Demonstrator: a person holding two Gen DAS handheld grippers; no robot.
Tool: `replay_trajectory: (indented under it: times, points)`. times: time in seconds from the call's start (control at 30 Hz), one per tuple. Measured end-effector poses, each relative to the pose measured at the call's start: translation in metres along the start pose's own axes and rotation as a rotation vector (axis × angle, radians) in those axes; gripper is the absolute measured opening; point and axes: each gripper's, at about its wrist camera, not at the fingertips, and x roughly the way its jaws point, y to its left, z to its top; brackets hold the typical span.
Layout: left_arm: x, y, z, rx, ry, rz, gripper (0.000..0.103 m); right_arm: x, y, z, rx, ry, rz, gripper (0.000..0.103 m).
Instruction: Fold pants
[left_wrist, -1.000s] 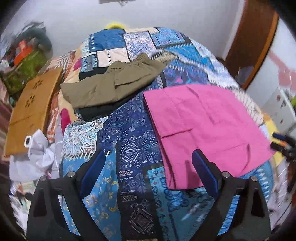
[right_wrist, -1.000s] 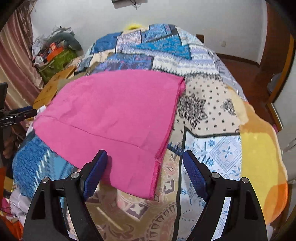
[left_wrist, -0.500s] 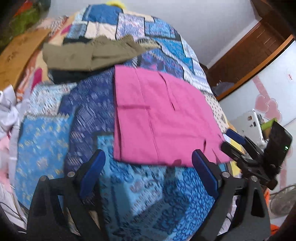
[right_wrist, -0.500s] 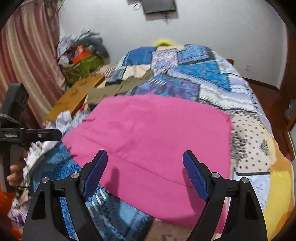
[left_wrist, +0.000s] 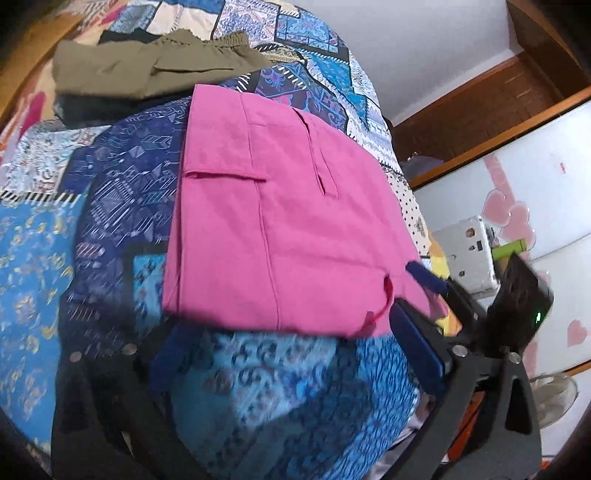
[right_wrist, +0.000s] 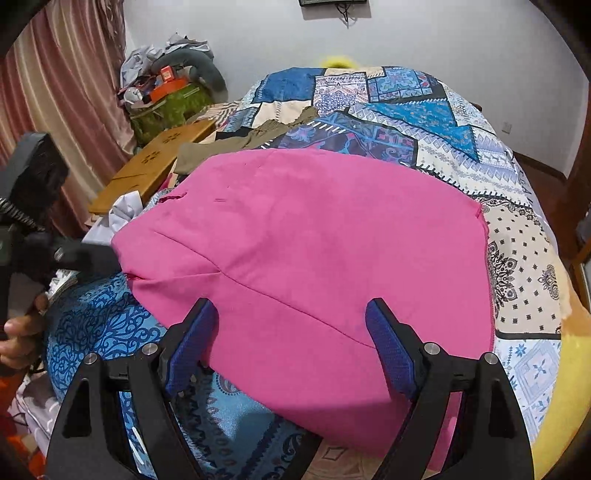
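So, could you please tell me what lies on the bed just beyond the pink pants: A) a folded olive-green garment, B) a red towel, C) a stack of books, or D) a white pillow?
A: in the left wrist view a folded olive-green garment with an elastic waistband lies on the patchwork bedspread just past the far edge of the pink pants.

Bright pink pants, plain, no pattern. Under them a patchwork bedspread: dark blue with white geometric lines, light blue with black swirls, cream with black dots, one yellow patch. Olive green pants, plain. Blue pads on black grippers. Pink striped curtain. Light brown wooden board. White wall.
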Motion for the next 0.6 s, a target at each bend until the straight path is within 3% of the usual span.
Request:
replay_trajectory:
  times: [0.1, 0.13, 0.17, 0.27, 0.43, 0.6]
  points:
    - [0.002, -0.001, 0.012, -0.04, 0.008, -0.022, 0.1, 0.0, 0.0, 0.0, 0.005, -0.006, 0.008, 0.082]
    - [0.002, -0.003, 0.015, -0.045, 0.003, -0.015, 0.088, 0.0, 0.0, -0.001, 0.006, -0.008, 0.011, 0.082]
    - [0.001, -0.005, 0.018, -0.043, -0.005, 0.012, 0.068, 0.0, -0.001, -0.001, 0.005, -0.01, 0.014, 0.082]
    - [-0.001, -0.014, 0.022, -0.008, -0.04, 0.127, 0.037, -0.001, -0.001, -0.001, 0.009, -0.015, 0.018, 0.082]
    - [-0.013, -0.022, 0.021, 0.061, -0.121, 0.199, 0.024, -0.004, -0.002, -0.002, 0.022, -0.022, 0.021, 0.08]
    - [-0.034, -0.037, 0.017, 0.213, -0.213, 0.385, 0.021, -0.013, -0.01, -0.005, 0.07, -0.033, 0.007, 0.079]
